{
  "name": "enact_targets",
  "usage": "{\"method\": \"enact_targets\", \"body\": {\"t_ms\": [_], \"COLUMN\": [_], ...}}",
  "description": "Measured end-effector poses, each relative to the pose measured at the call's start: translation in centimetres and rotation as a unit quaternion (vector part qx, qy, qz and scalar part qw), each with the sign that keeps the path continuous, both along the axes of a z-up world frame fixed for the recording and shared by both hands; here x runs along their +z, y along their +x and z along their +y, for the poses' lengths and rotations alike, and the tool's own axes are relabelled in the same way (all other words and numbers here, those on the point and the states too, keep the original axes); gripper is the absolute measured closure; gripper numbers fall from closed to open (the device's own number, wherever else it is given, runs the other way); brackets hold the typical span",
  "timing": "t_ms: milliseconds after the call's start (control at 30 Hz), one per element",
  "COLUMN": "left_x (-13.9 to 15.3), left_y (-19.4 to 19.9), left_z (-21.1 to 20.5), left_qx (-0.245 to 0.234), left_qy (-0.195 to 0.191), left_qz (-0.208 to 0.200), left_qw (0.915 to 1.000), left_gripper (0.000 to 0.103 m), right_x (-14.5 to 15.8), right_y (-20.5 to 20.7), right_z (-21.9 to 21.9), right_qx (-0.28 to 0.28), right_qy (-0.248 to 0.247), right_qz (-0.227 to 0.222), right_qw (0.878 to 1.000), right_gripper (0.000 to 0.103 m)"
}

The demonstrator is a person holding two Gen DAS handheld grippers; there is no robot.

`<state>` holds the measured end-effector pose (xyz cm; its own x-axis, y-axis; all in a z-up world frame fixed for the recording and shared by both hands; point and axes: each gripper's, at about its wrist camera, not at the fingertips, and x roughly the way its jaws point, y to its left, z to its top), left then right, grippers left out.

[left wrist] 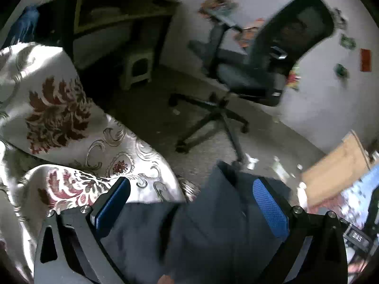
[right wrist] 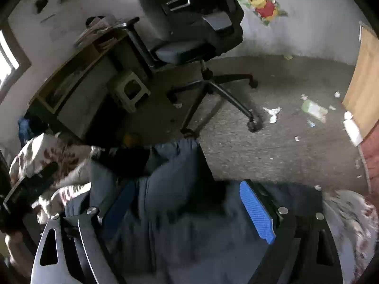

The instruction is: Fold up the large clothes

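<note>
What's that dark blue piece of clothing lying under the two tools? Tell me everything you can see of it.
The dark blue garment looks like soft, plain navy cloth, possibly trousers, though its type is unclear. It lies rumpled with long folds on the flowered bedcover, one end reaching the bed's edge toward the floor. Both the left tool and the right tool hang over it with jaws wide apart; the pads do not press the cloth. The pictures are blurred, so finer details are lost.

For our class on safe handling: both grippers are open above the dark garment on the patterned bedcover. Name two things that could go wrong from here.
1. The dark garment reaches the bed's edge, a corner hanging toward the floor; it could slide off.
2. The left gripper and right gripper stand open over bunched cloth; closing here may pinch several layers, or the patterned bedcover too, spoiling the fold.
</note>
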<state>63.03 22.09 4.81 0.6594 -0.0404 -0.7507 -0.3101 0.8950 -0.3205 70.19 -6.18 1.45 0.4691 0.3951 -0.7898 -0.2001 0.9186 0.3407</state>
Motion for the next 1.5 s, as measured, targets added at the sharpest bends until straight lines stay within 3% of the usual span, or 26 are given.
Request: {"method": "enact_targets", "body": {"t_ms": [100,200,367,433,500,567,667,867,967,1200,1400,1500], "left_x": [-1.5,-2.6,-4.0,-4.3,-4.5,-4.9,-4.3,0.3,2.6,7.0,7.7,6.3], "left_y": [2.4,3.7,4.2,4.4,4.3,4.8,4.2,0.0,-3.0,-11.7,-19.2,-21.9], "left_z": [0.3,-0.2,-0.8,-1.1,-1.4,-1.6,-1.9,-2.3,-1.8,-1.5,-2.2,-2.6], "left_qx": [0.014,-0.002,-0.003,-0.003,-0.012,-0.034,-0.050,-0.095,-0.124,-0.198,-0.223,-0.224], "left_qy": [0.025,0.024,0.007,0.022,0.028,0.003,-0.027,-0.024,-0.041,-0.077,-0.081,-0.096], "left_qz": [0.028,0.048,0.056,0.053,0.054,0.058,0.037,-0.034,-0.063,-0.127,-0.142,-0.127], "left_qw": [0.9992,0.9986,0.9984,0.9984,0.9980,0.9977,0.9977,0.9946,0.9894,0.9690,0.9611,0.9616], "left_gripper": [0.002,0.002,0.002,0.007,0.031,0.067,0.095,0.099,0.099,0.100,0.100,0.100], "right_x": [-2.4,-4.3,-6.7,-7.4,-7.8,-7.5,-6.2,-2.0,0.7,5.2,6.9,6.5], "right_y": [3.4,5.6,7.6,7.8,7.4,7.0,6.0,1.8,-1.2,-9.8,-17.8,-21.8], "right_z": [0.5,0.8,0.8,1.0,1.0,1.1,1.2,-0.1,-1.8,-4.9,-6.2,-6.2], "right_qx": [-0.009,-0.025,-0.043,-0.042,-0.040,-0.037,-0.027,-0.011,0.000,0.037,0.053,0.060], "right_qy": [0.014,0.018,0.043,0.048,0.049,0.051,0.042,0.066,0.106,0.175,0.175,0.142], "right_qz": [0.025,0.046,0.077,0.087,0.089,0.082,0.053,-0.005,-0.035,-0.108,-0.143,-0.153], "right_qw": [1.000,0.998,0.995,0.994,0.994,0.995,0.997,0.998,0.994,0.978,0.973,0.976], "right_gripper": [0.013,0.014,0.032,0.048,0.065,0.074,0.084,0.091,0.093,0.095,0.096,0.096]}}
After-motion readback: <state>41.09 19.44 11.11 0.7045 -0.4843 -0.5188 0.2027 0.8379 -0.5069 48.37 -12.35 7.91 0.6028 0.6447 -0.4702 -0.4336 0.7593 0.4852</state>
